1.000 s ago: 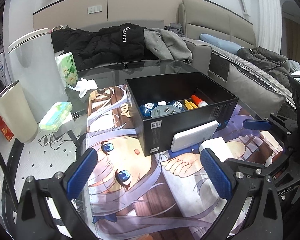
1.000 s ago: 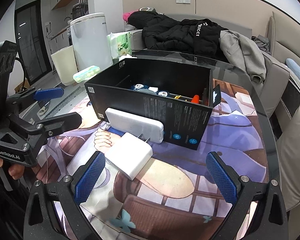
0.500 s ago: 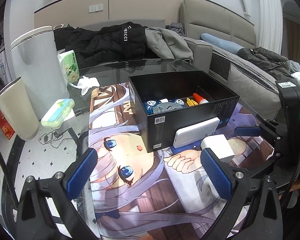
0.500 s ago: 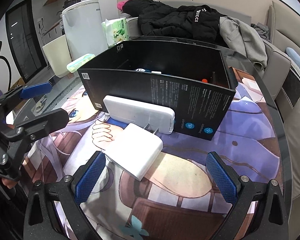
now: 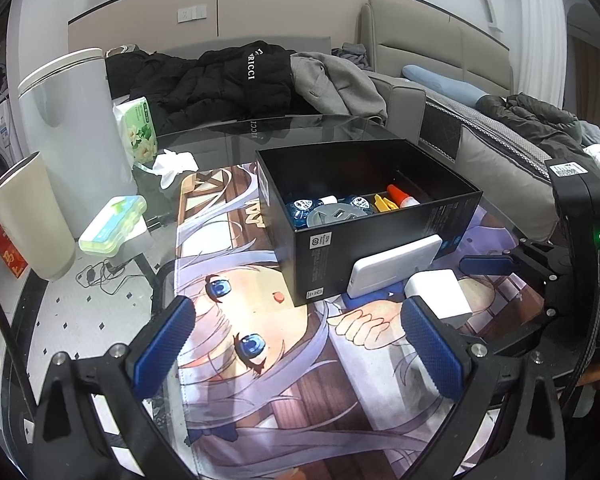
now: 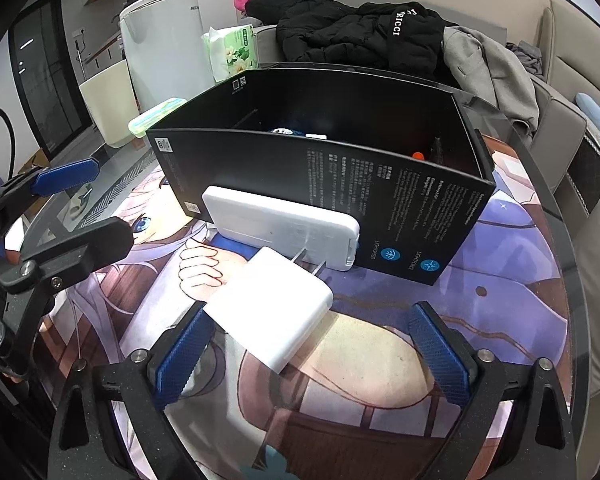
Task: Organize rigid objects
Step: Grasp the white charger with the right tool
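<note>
A black open box (image 6: 340, 176) stands on the printed mat and holds several small items (image 5: 340, 210). A white power bank (image 6: 280, 226) leans on edge against the box's near wall. In front of it a white plug-in charger (image 6: 274, 308) lies flat, prongs toward the power bank. My right gripper (image 6: 310, 346) points down around the charger with its jaws closing; the left pad (image 6: 180, 356) sits at the charger's corner and the other pad stands clear of it. My left gripper (image 5: 296, 340) hangs open over the mat with nothing between its fingers.
The printed mat (image 5: 260, 380) covers a round glass table (image 5: 300, 128). Off the table's left stand a tall white bin (image 5: 68, 120) and a beige bin (image 5: 24, 216). A tissue pack (image 5: 140, 130), a crumpled tissue (image 5: 176, 164) and a green-white case (image 5: 112, 226) lie at the left. Jackets cover the sofa behind.
My right gripper has come down and forward over the charger, and its jaws have narrowed a little. The left gripper has stayed where it was.
</note>
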